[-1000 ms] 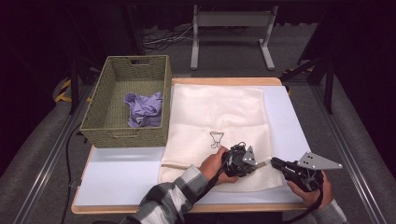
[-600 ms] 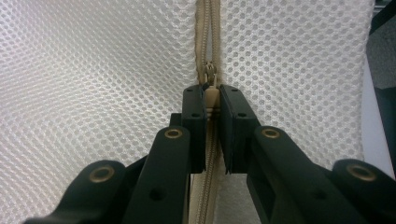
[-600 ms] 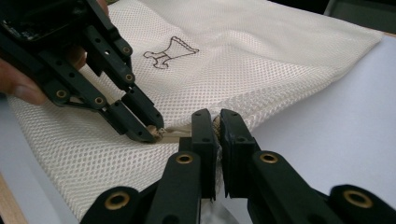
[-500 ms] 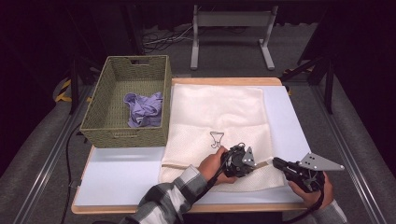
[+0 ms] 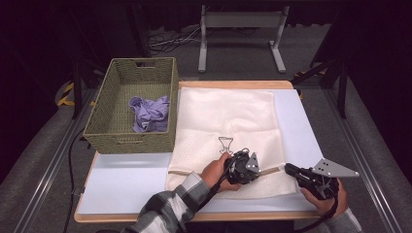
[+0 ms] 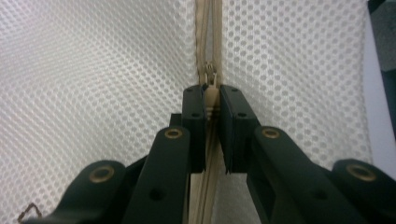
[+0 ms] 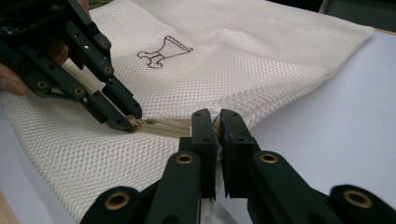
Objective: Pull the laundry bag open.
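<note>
A cream mesh laundry bag [image 5: 228, 126] lies on the tabletop [image 5: 126, 182]; left gripper [image 6: 213, 98] fingers pinch its tan zipper pull [image 6: 211, 79], right gripper [image 7: 218, 122] fingers clamp the bag's edge. The zipper looks partly drawn.

I see the cream mesh laundry bag [image 5: 228, 121] lying flat on the white table top, just right of the wicker basket, its long side running away from me. A small dark outline emblem [image 5: 225, 143] marks its middle. The tan zipper [image 6: 208, 28] crosses the bag near its front edge, and the metal zipper pull [image 6: 211, 74] sits partway along it, toward the right end.
</note>
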